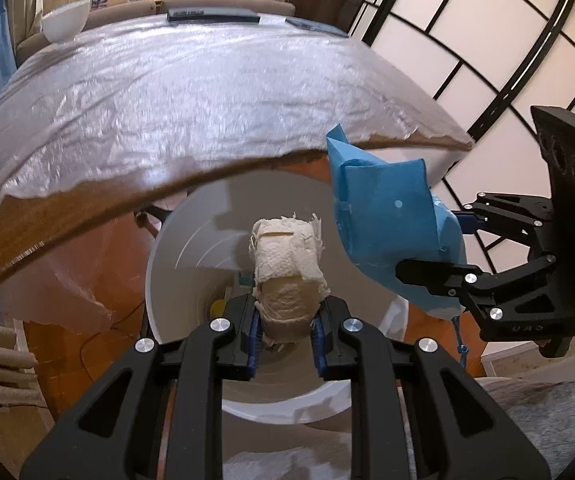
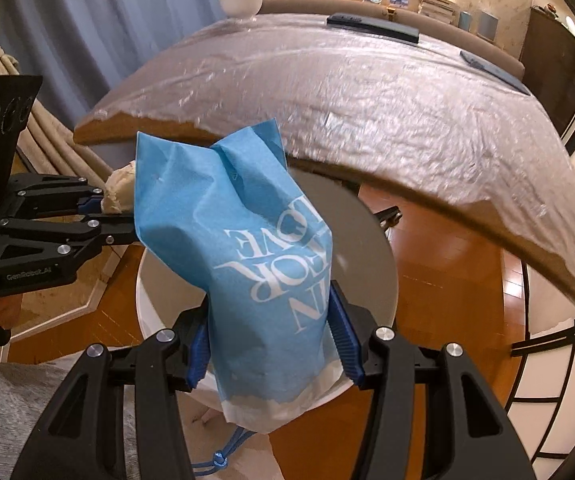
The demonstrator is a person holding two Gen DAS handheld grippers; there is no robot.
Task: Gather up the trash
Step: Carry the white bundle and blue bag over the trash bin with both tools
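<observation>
Crumpled paper towel (image 1: 287,264) is being clenched by the left gripper (image 1: 287,334), a blue bag (image 2: 263,264) by the right gripper (image 2: 273,344), above the white bin (image 1: 175,264); dropping is pending, and some trash is possibly already inside.

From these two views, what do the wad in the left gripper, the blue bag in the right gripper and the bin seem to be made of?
Wad: probably paper towel, matte cream, with an embossed texture and torn, fuzzy edges.
Blue bag: looks like thin non-woven fabric or soft paper, matte, softly creased, with white printed letters and a drawstring.
Bin: likely white plastic, smooth and slightly glossy; the material is not certain.
</observation>
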